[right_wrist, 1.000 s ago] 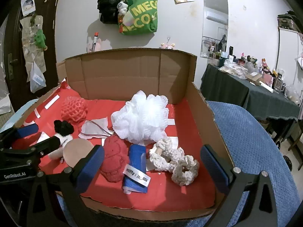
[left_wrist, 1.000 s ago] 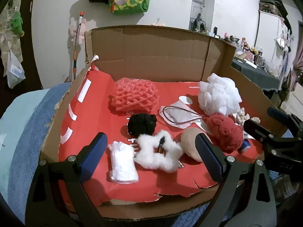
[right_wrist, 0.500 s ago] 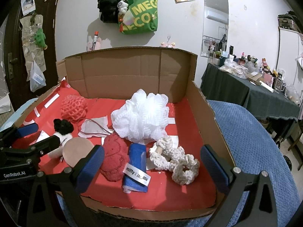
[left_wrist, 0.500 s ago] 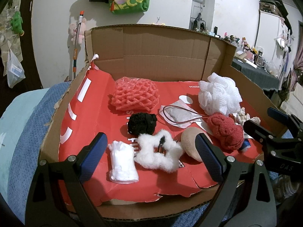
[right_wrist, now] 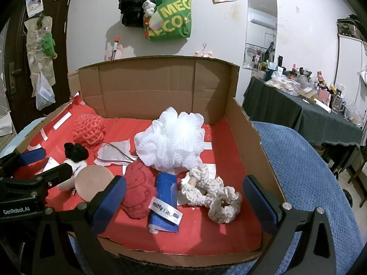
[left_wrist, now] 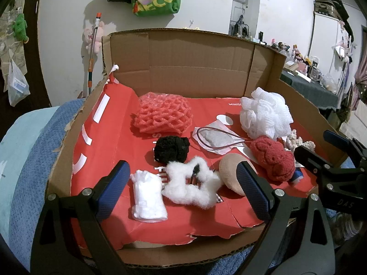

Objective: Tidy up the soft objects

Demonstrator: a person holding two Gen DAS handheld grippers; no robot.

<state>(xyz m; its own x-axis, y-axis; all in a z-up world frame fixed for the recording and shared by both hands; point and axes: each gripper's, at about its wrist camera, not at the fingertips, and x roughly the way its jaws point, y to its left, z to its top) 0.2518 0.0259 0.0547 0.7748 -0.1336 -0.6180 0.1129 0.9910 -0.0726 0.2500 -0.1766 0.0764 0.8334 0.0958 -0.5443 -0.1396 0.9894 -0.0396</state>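
A cardboard box (left_wrist: 183,68) lined in red holds soft things. In the left wrist view: red foam net (left_wrist: 164,114), black pompom (left_wrist: 170,149), white fluffy scrunchie (left_wrist: 192,184), white folded cloth (left_wrist: 148,194), tan puff (left_wrist: 230,174), red knit toy (left_wrist: 271,158), white bath pouf (left_wrist: 266,114). My left gripper (left_wrist: 183,192) is open and empty over the front edge. In the right wrist view: pouf (right_wrist: 174,142), red toy (right_wrist: 137,190), blue rolled cloth (right_wrist: 165,201), cream crochet scrunchie (right_wrist: 213,194). My right gripper (right_wrist: 183,204) is open and empty.
A flat pouch with a dark cord (left_wrist: 215,138) lies mid-box. The box sits on a blue blanket (right_wrist: 305,171). A dark-clothed table (right_wrist: 309,114) with clutter stands at right. A green bag (right_wrist: 169,20) hangs on the wall.
Both grippers have risen very slightly; nothing in the box has moved.
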